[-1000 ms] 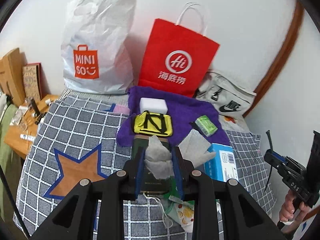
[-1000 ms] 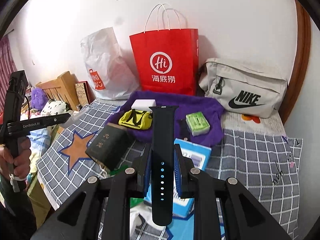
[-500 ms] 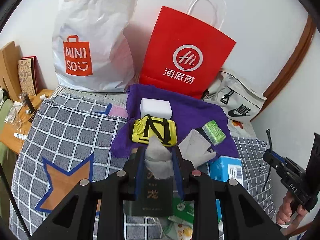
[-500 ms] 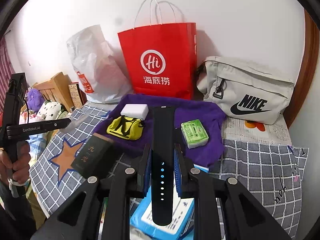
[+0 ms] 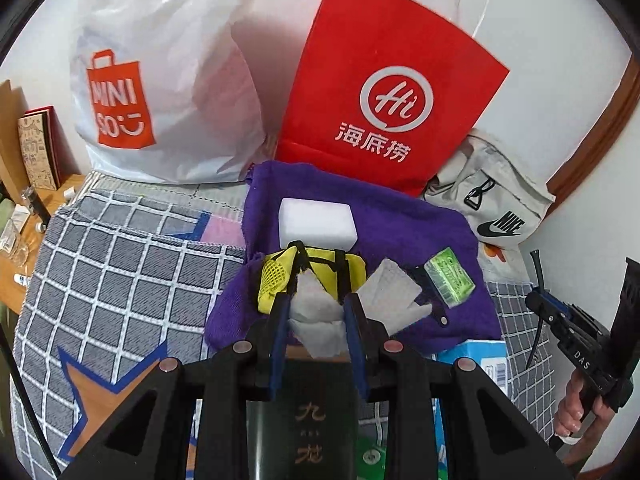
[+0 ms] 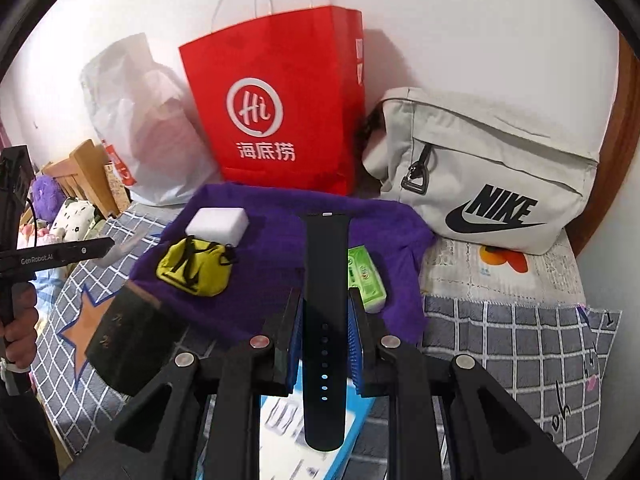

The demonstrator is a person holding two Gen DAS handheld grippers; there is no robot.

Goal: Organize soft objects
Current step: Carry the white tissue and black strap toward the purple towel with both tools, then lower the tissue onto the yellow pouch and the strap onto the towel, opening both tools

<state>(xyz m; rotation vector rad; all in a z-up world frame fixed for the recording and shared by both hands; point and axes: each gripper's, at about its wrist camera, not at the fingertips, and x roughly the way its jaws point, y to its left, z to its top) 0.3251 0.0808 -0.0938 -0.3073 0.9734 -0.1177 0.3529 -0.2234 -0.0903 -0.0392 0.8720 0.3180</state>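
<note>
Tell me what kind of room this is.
Probably a bedroom. The things lie on a checked bedspread against a white wall, a wooden headboard with plush toys stands at one end, and a bedside table sits beside it.

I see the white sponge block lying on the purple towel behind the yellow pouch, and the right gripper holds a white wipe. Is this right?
Not quite. The right gripper holds a black watch strap, as the right wrist view shows. The white sponge block does lie on the purple towel behind the yellow pouch.
</note>
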